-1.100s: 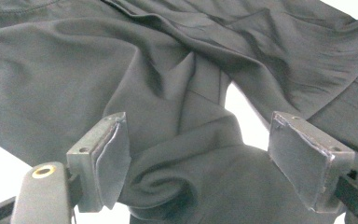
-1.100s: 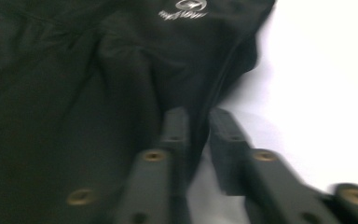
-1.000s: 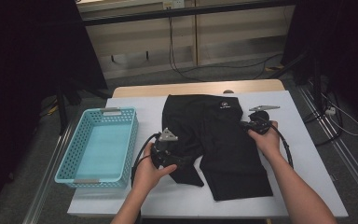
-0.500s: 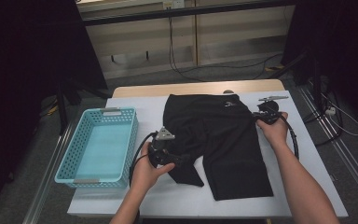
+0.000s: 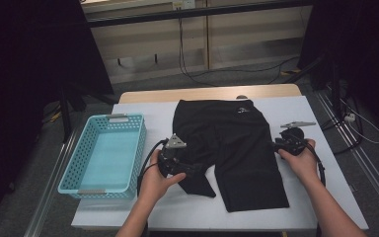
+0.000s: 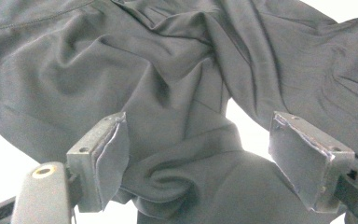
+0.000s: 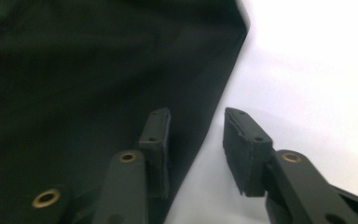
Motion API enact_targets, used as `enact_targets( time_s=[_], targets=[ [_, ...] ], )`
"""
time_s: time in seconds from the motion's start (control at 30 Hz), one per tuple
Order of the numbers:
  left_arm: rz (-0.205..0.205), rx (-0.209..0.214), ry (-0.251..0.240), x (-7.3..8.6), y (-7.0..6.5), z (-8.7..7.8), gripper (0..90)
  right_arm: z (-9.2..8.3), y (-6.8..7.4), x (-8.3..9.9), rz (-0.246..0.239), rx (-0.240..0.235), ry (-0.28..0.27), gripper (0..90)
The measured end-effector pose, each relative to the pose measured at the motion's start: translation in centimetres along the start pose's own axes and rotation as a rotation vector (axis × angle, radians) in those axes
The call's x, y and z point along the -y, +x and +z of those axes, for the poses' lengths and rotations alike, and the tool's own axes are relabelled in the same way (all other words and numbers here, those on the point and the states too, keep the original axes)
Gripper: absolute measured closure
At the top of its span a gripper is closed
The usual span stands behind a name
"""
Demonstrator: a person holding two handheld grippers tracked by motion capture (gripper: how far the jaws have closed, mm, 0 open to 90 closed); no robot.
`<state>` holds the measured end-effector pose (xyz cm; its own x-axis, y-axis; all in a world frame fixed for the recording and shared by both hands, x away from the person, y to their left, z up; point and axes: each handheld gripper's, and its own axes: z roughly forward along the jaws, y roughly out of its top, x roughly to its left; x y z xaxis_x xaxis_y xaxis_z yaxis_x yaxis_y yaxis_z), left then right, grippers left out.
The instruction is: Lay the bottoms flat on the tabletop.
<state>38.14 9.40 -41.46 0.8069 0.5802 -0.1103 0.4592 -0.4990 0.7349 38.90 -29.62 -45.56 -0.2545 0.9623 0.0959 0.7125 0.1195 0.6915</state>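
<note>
Teal basket [image 5: 81,168] beside black shorts [image 5: 237,148]

Bare white table [image 5: 325,197] right of the shorts [image 5: 237,148]; basket [image 5: 103,153] blocks the left.

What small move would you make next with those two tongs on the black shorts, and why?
Probably close the left tongs on the bunched leg of the black shorts: cloth is humped between its open jaws. The right tongs have just been opening beside the shorts' edge, gripping nothing.
</note>
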Motion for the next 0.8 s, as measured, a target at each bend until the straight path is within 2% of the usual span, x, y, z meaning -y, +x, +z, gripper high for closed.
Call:
enact_targets(
  time_s=[0.03, 0.07, 0.1, 0.13, 0.17, 0.23, 0.3, 0.37, 0.43, 0.47, 0.5, 0.57, 0.67, 0.7, 0.8],
  targets=[
    [-0.001, -0.001, -0.004, 0.0, -0.1, 0.0, 20.9, -0.2, 0.2, 0.4, -0.013, 0.006, -0.016, 63.1],
    [0.002, -0.001, -0.004, 0.0, -0.1, 0.0, 20.9, -0.5, 0.7, 0.8, -0.035, 0.011, -0.016, 69.6],
    [0.007, 0.004, -0.001, -0.1, -0.1, -0.1, 20.9, -0.5, 0.7, 0.8, -0.035, 0.011, -0.016, 69.6],
    [0.010, 0.001, 0.000, -0.1, -0.1, -0.1, 20.9, -0.6, 0.8, 0.8, -0.046, 0.006, -0.010, 81.8],
    [0.009, 0.003, 0.000, -0.1, -0.1, 0.0, 21.0, -0.6, 0.9, 0.8, -0.050, -0.031, -0.010, 87.9],
    [0.004, 0.003, -0.001, -0.1, -0.2, 0.0, 21.0, -0.4, 1.0, 0.7, -0.071, -0.029, -0.016, 90.0],
    [0.004, 0.002, -0.003, 0.0, -0.2, 0.0, 21.0, 0.0, 0.9, 0.4, -0.067, -0.014, -0.025, 90.0],
    [0.003, 0.001, -0.004, -0.1, -0.2, 0.1, 21.0, 0.4, 0.2, 0.0, -0.030, 0.006, -0.048, 90.0],
    [0.009, 0.008, 0.001, -0.1, -0.2, 0.2, 21.0, 0.8, -0.5, -0.3, 0.005, -0.012, -0.065, 90.0],
    [0.012, 0.009, 0.001, -0.1, -0.3, 0.2, 21.0, 1.0, -0.7, -0.3, 0.010, -0.025, -0.068, 88.7],
    [0.012, 0.011, 0.001, -0.1, -0.3, 0.3, 21.0, 1.1, -0.8, -0.3, 0.009, -0.018, -0.071, 85.6],
    [0.007, 0.015, -0.003, -0.1, -0.4, 0.4, 21.0, 0.9, -0.6, -0.2, -0.002, 0.024, -0.071, 67.5],
    [0.007, 0.021, -0.002, -0.1, -0.6, 0.5, 21.0, 0.2, -0.3, 0.2, -0.021, 0.024, -0.077, 62.3],
    [0.013, 0.025, 0.001, -0.1, -0.7, 0.6, 20.9, -0.6, -0.1, 0.7, -0.014, 0.025, -0.085, 56.8],
    [0.018, 0.029, 0.004, -0.2, -0.9, 0.6, 20.8, -2.1, 0.4, 1.6, -0.028, 0.024, -0.094, 51.5]
  ],
)
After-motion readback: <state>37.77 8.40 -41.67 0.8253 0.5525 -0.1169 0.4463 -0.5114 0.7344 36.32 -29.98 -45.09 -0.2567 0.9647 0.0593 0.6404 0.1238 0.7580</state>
